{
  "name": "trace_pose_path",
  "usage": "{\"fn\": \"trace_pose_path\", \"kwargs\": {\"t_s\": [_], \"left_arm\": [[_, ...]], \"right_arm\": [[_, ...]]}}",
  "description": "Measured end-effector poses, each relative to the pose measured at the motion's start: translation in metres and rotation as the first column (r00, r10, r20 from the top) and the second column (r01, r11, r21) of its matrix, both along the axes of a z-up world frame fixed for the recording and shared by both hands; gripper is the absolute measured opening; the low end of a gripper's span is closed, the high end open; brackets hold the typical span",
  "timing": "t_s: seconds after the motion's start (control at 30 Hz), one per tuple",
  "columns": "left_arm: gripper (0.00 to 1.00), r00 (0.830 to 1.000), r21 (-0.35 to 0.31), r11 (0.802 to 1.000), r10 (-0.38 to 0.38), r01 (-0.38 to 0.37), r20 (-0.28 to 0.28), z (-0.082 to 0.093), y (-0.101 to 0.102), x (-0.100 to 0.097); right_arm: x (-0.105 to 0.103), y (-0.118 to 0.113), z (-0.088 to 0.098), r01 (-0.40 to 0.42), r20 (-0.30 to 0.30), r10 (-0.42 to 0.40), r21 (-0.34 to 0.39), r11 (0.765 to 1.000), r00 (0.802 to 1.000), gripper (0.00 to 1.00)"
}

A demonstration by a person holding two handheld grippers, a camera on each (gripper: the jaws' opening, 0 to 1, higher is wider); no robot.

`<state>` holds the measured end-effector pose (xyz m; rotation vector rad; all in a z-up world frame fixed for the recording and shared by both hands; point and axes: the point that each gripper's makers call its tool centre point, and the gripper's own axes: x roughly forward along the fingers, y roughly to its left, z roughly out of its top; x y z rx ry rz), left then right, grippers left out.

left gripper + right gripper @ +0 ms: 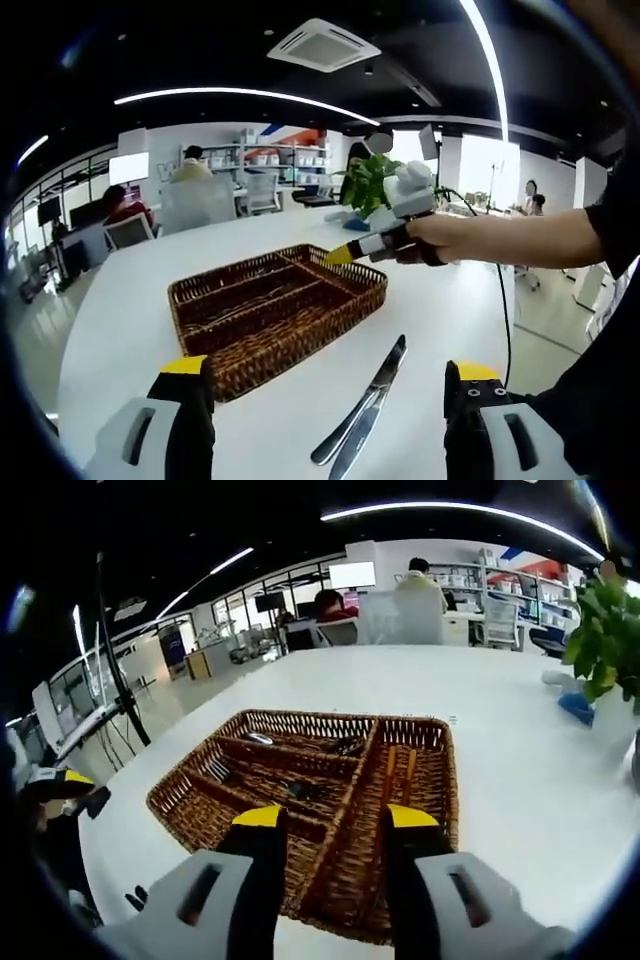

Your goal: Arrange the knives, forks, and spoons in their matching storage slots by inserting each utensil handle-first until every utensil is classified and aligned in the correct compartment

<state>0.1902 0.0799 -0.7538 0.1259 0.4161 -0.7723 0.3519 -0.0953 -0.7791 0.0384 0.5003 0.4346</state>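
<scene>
Left claw (328, 395) is spread wide and empty, low in the left gripper view, with two table knives (362, 415) on the tabletop (130, 310) between its jaws. I'd grab one mid-handle. Right claw (335, 830) hangs released over the wicker cutlery tray (330, 780).

Wicker cutlery tray (440, 780): brown woven basket, rectangular, divided into three long slots plus one crosswise slot at one end. It sits flat on the white table, toward the middle and set back from the near edge. Dark utensils (290, 788) lie inside the long slots; types not discernible. Two wooden-looking sticks (398, 770) lie in the crosswise slot.

Two table knives (362, 412): plain silver metal, lying flat side by side, touching, on the table just beside the tray, near the table's near edge.
</scene>
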Motion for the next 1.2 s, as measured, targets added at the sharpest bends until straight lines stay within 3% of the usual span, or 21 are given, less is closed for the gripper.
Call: {"fn": "trace_pose_path", "kwargs": {"t_s": [0.37, 0.67, 0.93, 1.07, 1.2], "left_arm": [[1.00, 1.000, -0.013, 1.000, 0.002, -0.002, -0.003, 0.001, 0.006, 0.000], [1.00, 1.000, -0.040, 0.999, 0.008, -0.008, -0.009, 0.003, 0.006, 0.003], [1.00, 1.000, -0.092, 0.996, 0.012, -0.014, -0.026, 0.011, 0.005, 0.006], [1.00, 1.000, -0.127, 0.992, 0.018, -0.020, -0.019, 0.017, 0.007, 0.007], [1.00, 1.000, -0.138, 0.990, 0.013, -0.012, 0.002, 0.020, 0.011, 0.004]], "right_arm": [[-0.048, 0.014, 0.026, -0.056, 0.089, 0.056, -0.006, 0.998, 0.994, 0.58], [-0.085, 0.011, 0.036, -0.084, 0.143, 0.087, -0.023, 0.996, 0.986, 0.70], [-0.114, 0.002, 0.051, -0.121, 0.183, 0.116, 0.012, 0.993, 0.976, 0.89], [-0.124, 0.001, 0.055, -0.137, 0.193, 0.130, 0.022, 0.990, 0.973, 0.99], [-0.137, 0.000, 0.050, -0.168, 0.165, 0.163, 0.016, 0.986, 0.973, 1.00]]}}
